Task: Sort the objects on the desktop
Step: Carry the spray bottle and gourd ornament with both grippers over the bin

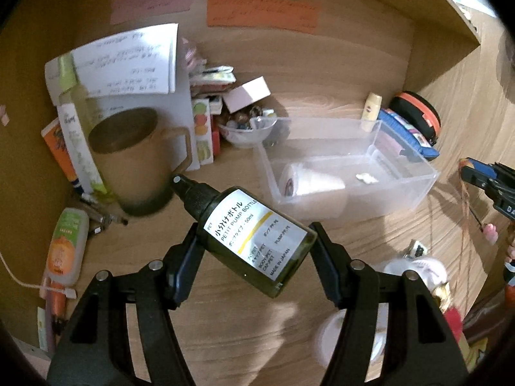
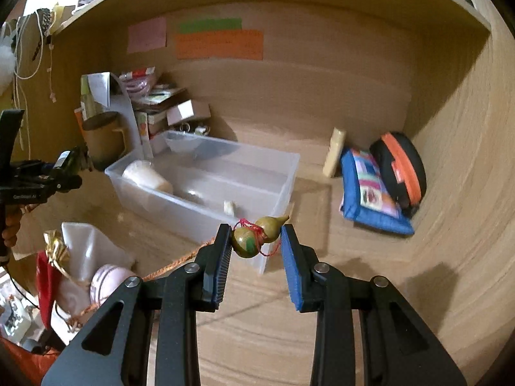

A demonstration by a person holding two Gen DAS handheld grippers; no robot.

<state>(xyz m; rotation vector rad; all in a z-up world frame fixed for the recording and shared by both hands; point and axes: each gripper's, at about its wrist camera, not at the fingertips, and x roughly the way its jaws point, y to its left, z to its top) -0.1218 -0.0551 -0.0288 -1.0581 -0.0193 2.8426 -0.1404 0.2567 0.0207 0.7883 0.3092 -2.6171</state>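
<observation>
My left gripper (image 1: 254, 244) is shut on a dark green pump bottle (image 1: 251, 234) with a white label, held tilted above the wooden desk, just in front of the clear plastic bin (image 1: 405, 189). My right gripper (image 2: 257, 239) is shut on a small green gourd charm (image 2: 257, 233) with red thread and an orange braided cord trailing left. It hovers at the near corner of the bin (image 2: 283, 189). The bin holds a white roll (image 2: 146, 175) and a small white scrap (image 2: 229, 207). The left gripper also shows in the right wrist view (image 2: 69, 160), and the right gripper in the left wrist view (image 1: 482, 177).
A brown mug (image 1: 138, 157), tubes, papers and small boxes crowd the back left. A bowl of trinkets (image 1: 248, 128) stands behind the bin. A blue pouch (image 2: 370, 193), a black-orange case (image 2: 402, 167) and a cream bottle (image 2: 334, 152) sit to the right. A white box and pink ball (image 2: 109, 283) lie at the front left.
</observation>
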